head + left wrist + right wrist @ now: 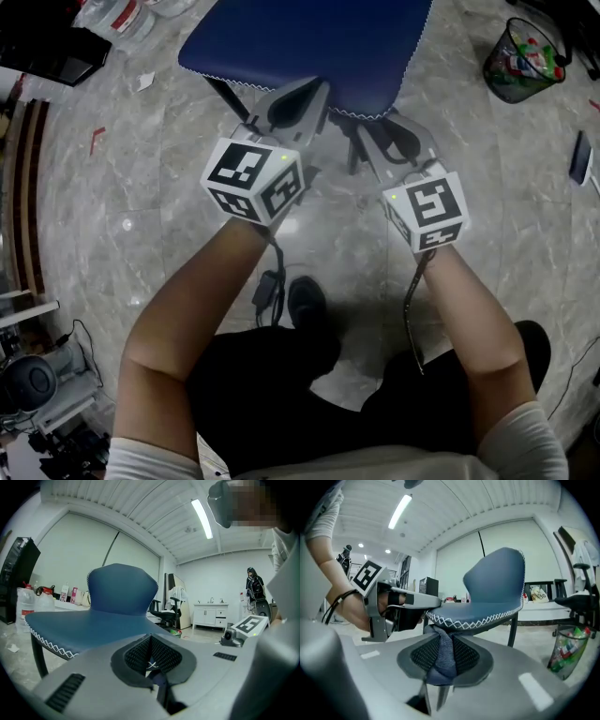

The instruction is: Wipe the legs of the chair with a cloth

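The blue padded chair [309,42] stands on the tiled floor, with a dark leg [225,96] showing under its front edge. My left gripper [307,94] is at the seat's stitched front edge and looks shut on it. In the left gripper view, the stitching and blue padding [154,674] show between the pads of this gripper [150,651]. My right gripper [375,139] sits just under the seat front, beside another leg [356,157]. It is shut on a blue-grey cloth [442,660] that reaches up to the seat's underside. A thin leg [513,629] stands further right.
A mesh bin [523,61] with rubbish stands on the floor at the far right. Plastic bottles [117,17] lie at the far left. A dark flat object [581,157] lies at the right edge. An office chair [165,613] and a white cabinet [209,616] stand beyond.
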Motion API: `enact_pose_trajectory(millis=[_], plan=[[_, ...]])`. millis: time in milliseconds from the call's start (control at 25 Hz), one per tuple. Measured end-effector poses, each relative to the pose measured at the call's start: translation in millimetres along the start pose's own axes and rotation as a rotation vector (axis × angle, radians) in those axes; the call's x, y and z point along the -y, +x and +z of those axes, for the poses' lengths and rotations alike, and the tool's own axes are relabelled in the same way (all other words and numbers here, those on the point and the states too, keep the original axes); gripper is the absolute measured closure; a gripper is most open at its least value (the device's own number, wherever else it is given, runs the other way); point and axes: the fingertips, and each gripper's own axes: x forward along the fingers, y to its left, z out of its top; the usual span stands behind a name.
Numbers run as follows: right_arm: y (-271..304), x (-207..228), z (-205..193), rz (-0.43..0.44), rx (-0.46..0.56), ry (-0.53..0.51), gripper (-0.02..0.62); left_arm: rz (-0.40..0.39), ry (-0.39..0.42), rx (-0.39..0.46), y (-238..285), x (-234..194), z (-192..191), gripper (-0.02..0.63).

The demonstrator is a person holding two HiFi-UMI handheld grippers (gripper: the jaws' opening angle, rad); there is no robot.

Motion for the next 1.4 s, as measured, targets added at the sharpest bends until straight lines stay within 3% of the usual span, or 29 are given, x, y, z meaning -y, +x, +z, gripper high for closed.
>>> enact_pose_trajectory(millis=[80, 200, 440, 560, 760, 1240, 1400], plan=[[1.3, -0.1, -10.6, 0.003, -0.005, 0.019, 0.515, 0.007, 0.005, 0.005, -0.4, -0.4, -0.2, 0.601], [8.5, -5.0, -63.1, 0.014, -0.065, 0.036, 0.515, 0.003, -0.005, 0.007, 0.5, 1.1, -0.6, 0.601], [30.8, -18.5, -233.4, 0.059, -0.395, 0.109, 0.516, -0.012, -0.024, 0.017, 2.3, 0.9, 0.8, 0.601], [38.0, -26.2, -271.8, 0.072, -0.471, 0.138, 0.517, -0.017, -0.035, 0.024, 2.5, 0.3, 0.7, 0.601], [34.9, -23.9, -239.1, 0.072, -0.421, 0.124, 0.517, -0.023, -0.034, 0.011, 1.8, 2.8, -2.3, 0.601], [0.9, 0.5, -11.7, 0.045, -0.007, 0.090, 0.515, 0.002, -0.034, 0.035, 0.3, -0.4, 1.7, 0.601], [-12.6, 2.1, -4.9, 0.062, -0.004, 0.111, 0.514, 0.020, -0.033, 0.034, -0.5, 1.3, -0.4, 0.601]])
